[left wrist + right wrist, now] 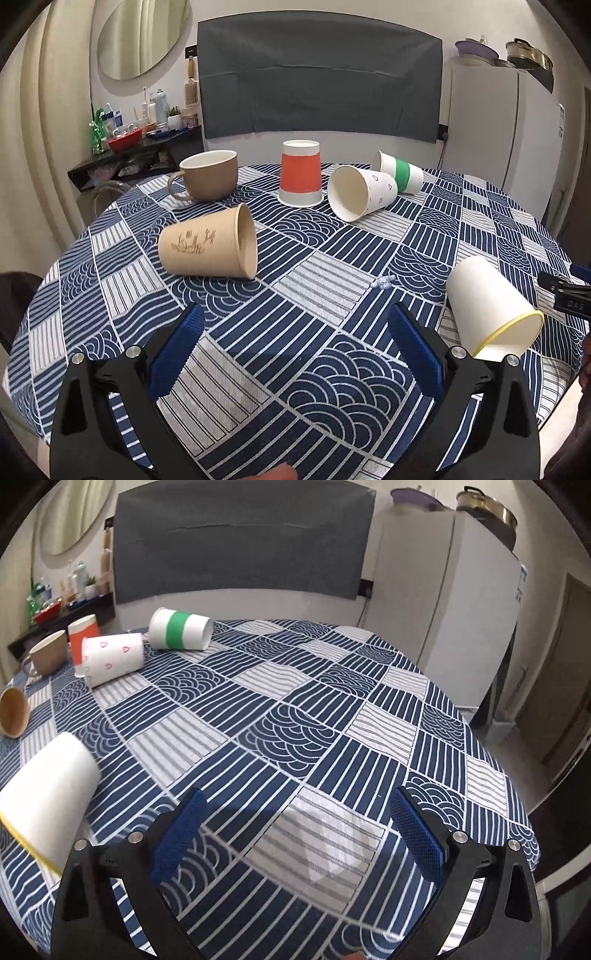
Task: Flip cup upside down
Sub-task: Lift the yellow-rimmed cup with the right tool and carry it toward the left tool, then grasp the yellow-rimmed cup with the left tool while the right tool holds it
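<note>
Several cups are on a round table with a blue patterned cloth (295, 280). A tan paper cup (207, 243) lies on its side at the left. A white cup with a yellow rim (491, 306) lies on its side at the right, also in the right wrist view (48, 794). A heart-print cup (360, 192) and a green-banded cup (400, 173) lie on their sides at the back. An orange cup (300, 172) stands upside down. A brown mug (208, 175) stands upright. My left gripper (295, 325) is open and empty. My right gripper (295, 805) is open and empty, right of the white cup.
A grey-covered chair back (317, 81) stands behind the table. A white fridge (443, 609) is at the back right. A cluttered side shelf (129, 147) is at the back left. A small crumpled scrap (382, 282) lies on the cloth.
</note>
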`<state>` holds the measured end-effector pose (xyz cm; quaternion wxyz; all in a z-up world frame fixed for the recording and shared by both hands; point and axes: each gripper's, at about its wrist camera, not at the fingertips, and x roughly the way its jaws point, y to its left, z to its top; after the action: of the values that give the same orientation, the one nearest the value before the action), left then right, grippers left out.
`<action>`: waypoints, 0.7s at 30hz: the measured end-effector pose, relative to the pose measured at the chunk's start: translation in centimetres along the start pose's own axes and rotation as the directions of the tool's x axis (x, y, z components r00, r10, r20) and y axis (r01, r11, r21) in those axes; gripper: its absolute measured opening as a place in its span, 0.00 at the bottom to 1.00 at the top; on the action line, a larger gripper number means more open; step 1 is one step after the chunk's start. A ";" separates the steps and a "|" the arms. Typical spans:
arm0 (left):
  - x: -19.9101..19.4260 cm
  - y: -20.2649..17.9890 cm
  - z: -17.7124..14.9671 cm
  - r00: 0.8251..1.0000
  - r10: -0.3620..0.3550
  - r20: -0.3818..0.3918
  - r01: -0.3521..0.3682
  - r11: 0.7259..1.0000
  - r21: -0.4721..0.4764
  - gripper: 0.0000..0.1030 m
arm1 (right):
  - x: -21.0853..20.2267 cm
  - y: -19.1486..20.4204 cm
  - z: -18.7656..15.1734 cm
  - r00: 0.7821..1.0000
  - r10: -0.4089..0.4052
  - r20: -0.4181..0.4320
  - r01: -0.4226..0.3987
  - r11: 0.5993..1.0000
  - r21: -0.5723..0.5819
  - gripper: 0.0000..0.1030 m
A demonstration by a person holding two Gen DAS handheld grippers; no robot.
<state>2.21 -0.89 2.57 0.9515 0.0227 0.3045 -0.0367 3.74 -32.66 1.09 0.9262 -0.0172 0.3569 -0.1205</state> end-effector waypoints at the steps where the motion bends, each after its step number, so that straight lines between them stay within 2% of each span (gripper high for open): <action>1: 0.0 -0.3 0.3 1.000 0.002 -0.007 -0.002 1.000 0.008 0.94 | 0.5 -0.1 0.1 1.000 0.014 -0.003 -0.014 1.000 0.004 0.92; 6: -0.2 -2.2 1.7 0.999 -0.040 -0.030 0.042 0.998 0.054 0.94 | 1.8 0.2 0.2 0.992 0.123 -0.026 -0.123 0.992 0.002 0.92; 10: 0.4 -4.0 2.9 0.994 -0.071 -0.078 0.078 0.993 0.090 0.94 | 1.2 0.9 0.3 0.980 0.199 0.010 -0.198 0.979 -0.056 0.92; 16: 1.5 -6.2 4.4 0.983 -0.115 -0.142 0.132 0.984 0.121 0.94 | 0.7 2.1 0.2 0.947 0.321 0.008 -0.316 0.936 -0.156 0.92; 21: 2.7 -7.7 5.1 0.967 -0.138 -0.216 0.170 0.976 0.138 0.94 | 0.2 2.9 -0.2 0.903 0.430 -0.021 -0.421 0.872 -0.250 0.92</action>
<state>6.73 -9.01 5.03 0.9047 0.0764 0.3979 -0.1316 4.41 -29.93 0.49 0.9265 -0.0564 0.3477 0.1322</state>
